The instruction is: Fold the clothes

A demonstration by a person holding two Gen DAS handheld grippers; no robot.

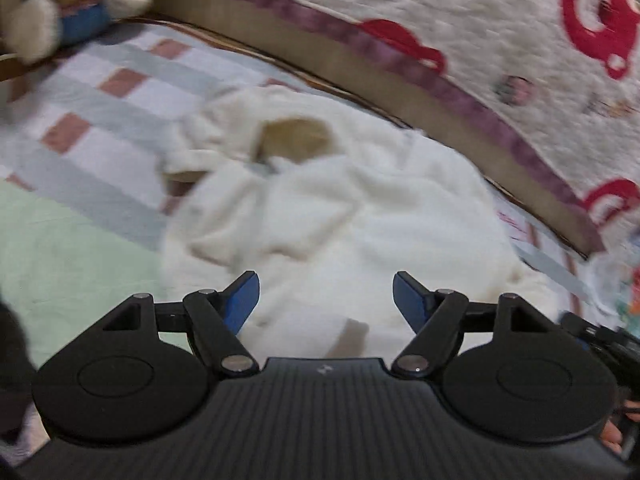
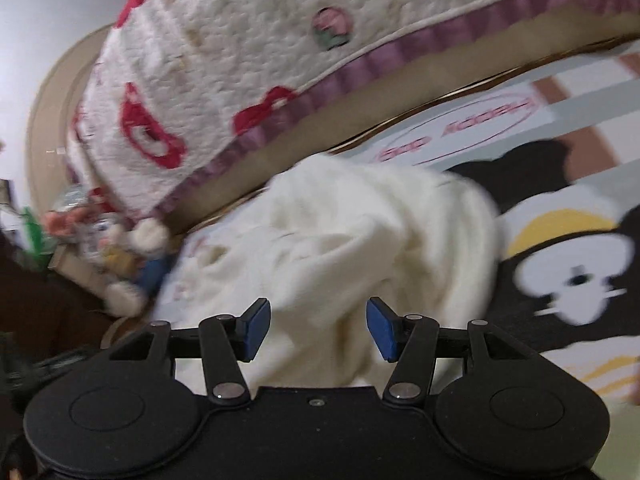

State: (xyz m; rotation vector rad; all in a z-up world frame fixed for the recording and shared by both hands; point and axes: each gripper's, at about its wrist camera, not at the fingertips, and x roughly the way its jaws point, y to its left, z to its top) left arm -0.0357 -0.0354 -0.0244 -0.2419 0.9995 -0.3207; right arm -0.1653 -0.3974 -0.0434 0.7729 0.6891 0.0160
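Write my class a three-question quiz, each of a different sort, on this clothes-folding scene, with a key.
1. True or false: the left gripper is clamped on the white fleece garment.
2. What colour is the cartoon-face mat beside the garment? A black B green C red
3. Fill in: the quilt above the garment has a ____ border.

Key: 1 false, its jaws stand apart; 2 A; 3 purple.

A checked sheet (image 1: 120, 80) in pale blue, white and dusty pink covers the surface, with a cartoon mouse print (image 2: 572, 272) on it. A quilt (image 2: 224, 60) with red shapes and a purple border hangs over a tan edge. A blurred stuffed toy (image 1: 72, 4) lies beside it.
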